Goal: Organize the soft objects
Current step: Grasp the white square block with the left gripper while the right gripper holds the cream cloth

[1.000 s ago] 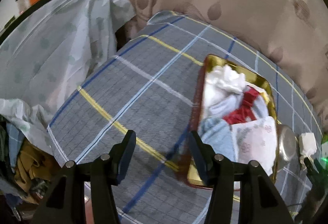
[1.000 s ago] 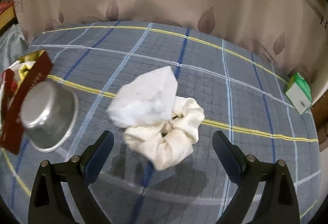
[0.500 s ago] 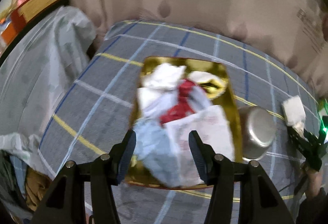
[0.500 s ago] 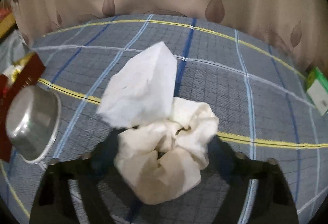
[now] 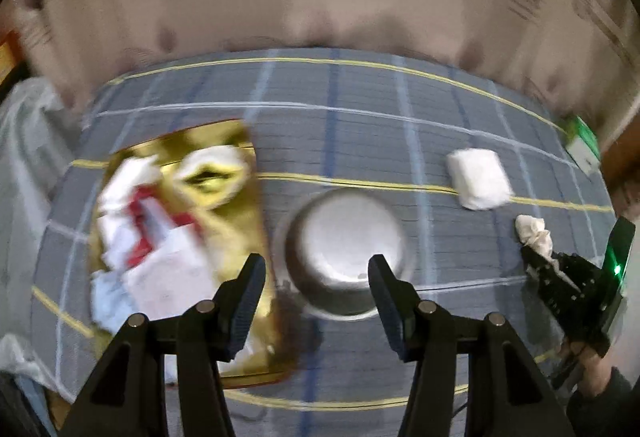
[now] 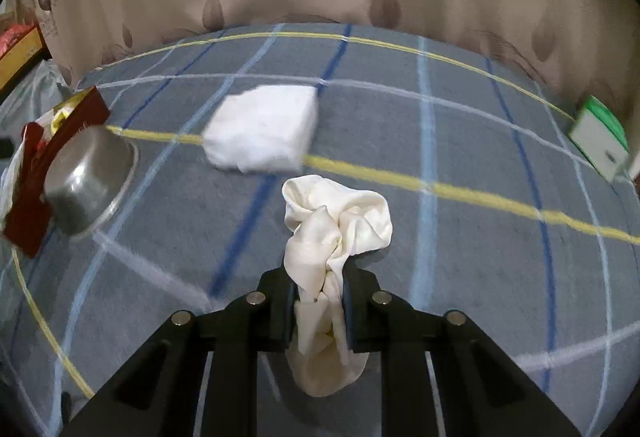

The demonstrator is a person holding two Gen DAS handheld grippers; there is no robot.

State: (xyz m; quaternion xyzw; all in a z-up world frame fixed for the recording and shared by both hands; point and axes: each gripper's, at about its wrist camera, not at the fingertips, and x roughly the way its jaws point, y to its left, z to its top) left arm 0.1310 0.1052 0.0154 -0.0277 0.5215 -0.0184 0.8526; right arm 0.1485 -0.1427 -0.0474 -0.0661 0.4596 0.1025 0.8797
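At lower centre of the right wrist view, our right gripper (image 6: 316, 301) now clamps the cream scrunchie (image 6: 336, 217), which lay free before; white pad (image 6: 262, 127) sits beyond. Our left gripper (image 5: 316, 277), jaws apart and empty, has swung from the gold tray (image 5: 240, 221) to over the steel bowl (image 5: 344, 237).

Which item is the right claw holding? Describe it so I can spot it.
On the plaid cloth, just in front of the square white pad, the right claw pinches a cream scrunchie. Unlike the flat pad, it is crumpled, glossy and gathered.
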